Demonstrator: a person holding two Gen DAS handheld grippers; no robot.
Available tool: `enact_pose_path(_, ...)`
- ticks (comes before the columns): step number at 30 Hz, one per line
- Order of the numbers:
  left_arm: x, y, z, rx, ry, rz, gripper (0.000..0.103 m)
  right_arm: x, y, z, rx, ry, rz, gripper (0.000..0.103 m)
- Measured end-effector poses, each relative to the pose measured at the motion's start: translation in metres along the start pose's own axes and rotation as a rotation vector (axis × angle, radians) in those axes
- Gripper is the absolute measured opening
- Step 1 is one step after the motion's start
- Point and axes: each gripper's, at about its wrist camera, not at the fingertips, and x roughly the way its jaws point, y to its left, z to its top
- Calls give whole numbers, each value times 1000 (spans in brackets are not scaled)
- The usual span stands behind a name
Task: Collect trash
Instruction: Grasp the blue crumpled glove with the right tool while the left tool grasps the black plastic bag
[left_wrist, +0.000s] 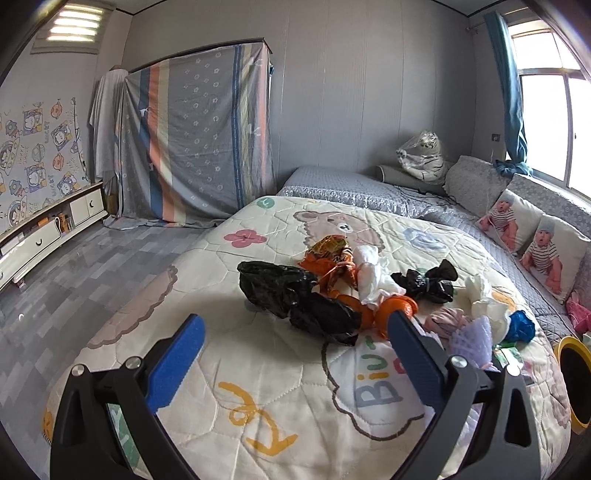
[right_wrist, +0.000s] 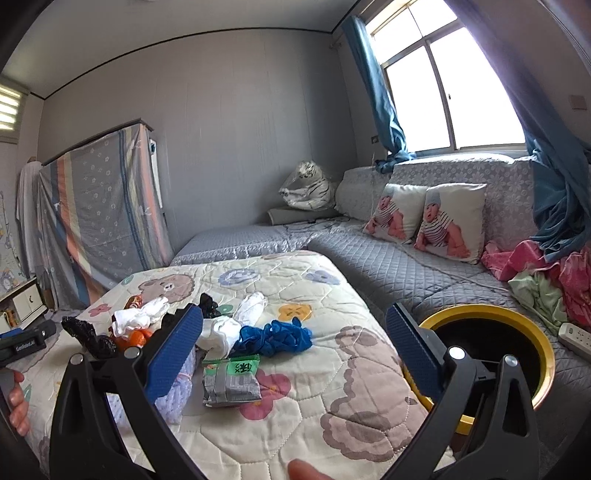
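Trash lies scattered on a cartoon quilt (left_wrist: 258, 369): a black plastic bag (left_wrist: 295, 295), orange wrappers (left_wrist: 332, 266), white tissue (left_wrist: 373, 277), a second knotted black bag (left_wrist: 428, 282) and a blue bag (left_wrist: 521, 326). My left gripper (left_wrist: 295, 354) is open and empty, just short of the black bag. My right gripper (right_wrist: 295, 347) is open and empty above the quilt, with a grey-green packet (right_wrist: 231, 380), the blue bag (right_wrist: 275, 338) and white tissue (right_wrist: 221, 334) ahead of it. A yellow-rimmed bin (right_wrist: 535, 332) with a black inside stands at its right.
A grey quilted sofa (right_wrist: 406, 266) with two baby-print pillows (right_wrist: 450, 221) runs behind the quilt. Pink and green clothes (right_wrist: 546, 277) and a white power strip (right_wrist: 576, 338) lie at the right. A sheet-covered wardrobe (left_wrist: 195, 136) and a low cabinet (left_wrist: 48, 229) stand left.
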Motion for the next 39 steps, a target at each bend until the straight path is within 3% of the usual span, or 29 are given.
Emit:
enact_pose_path(7,56,16,15,9,100,9,95,75,-4,-4,-51,202,96,95)
enact_pose_path(15,103,28,23,-27,179,-4,95,160,-1,-17,-91,377,106,95)
enact_pose_path(25,140,24,22,-55,253,-39,95,225,-1,-28,-67,515,54,95)
enact_pose_path(33,158,26,21,-90,290,-94,95,240,-5,-32,-22,568,70,95)
enact_pose_path(39,164,26,17,-106,313,-135,76,243,2,-35,-45,576,78,95)
